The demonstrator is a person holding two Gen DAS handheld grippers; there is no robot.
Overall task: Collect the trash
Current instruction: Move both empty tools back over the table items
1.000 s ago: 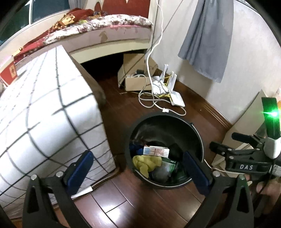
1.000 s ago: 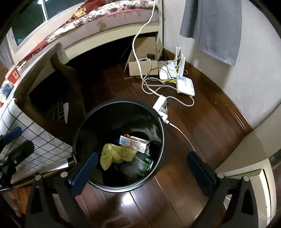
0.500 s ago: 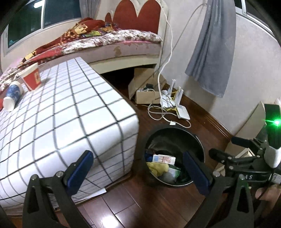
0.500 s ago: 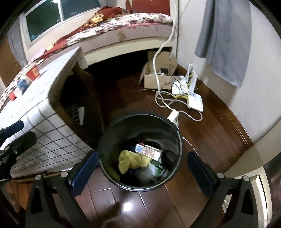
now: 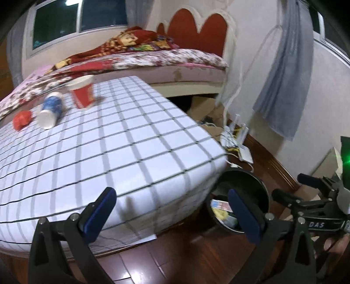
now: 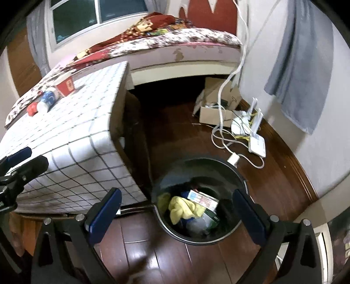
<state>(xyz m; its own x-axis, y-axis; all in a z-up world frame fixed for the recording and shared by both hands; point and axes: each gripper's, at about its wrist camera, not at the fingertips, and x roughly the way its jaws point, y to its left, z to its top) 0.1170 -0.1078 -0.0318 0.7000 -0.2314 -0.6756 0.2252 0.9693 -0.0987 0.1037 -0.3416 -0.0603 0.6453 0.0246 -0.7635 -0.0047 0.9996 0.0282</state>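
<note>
Three pieces of trash at the tabletop's (image 5: 135,139) far end: red cup (image 5: 82,94) upright, blue cup (image 5: 51,110) on its side, red wad (image 5: 21,119) beside it. Left gripper (image 5: 172,215) and right gripper (image 6: 177,215): fingers wide apart, holding nothing. Risk: a careless nudge rolls the blue cup off. Bin (image 6: 237,174) on floor holds yellow cloth (image 6: 182,207), small box (image 6: 203,200), other scraps.

1. A table (image 5: 122,139) in a white checked cloth stretches ahead of the left fingers (image 5: 99,213).
2. Beyond it stands a bed (image 5: 175,63) with a red headboard (image 5: 194,35).
3. Dark windows (image 5: 78,19) sit above.
4. The dark wood floor (image 6: 273,181) meets white walls (image 6: 328,142).
</note>
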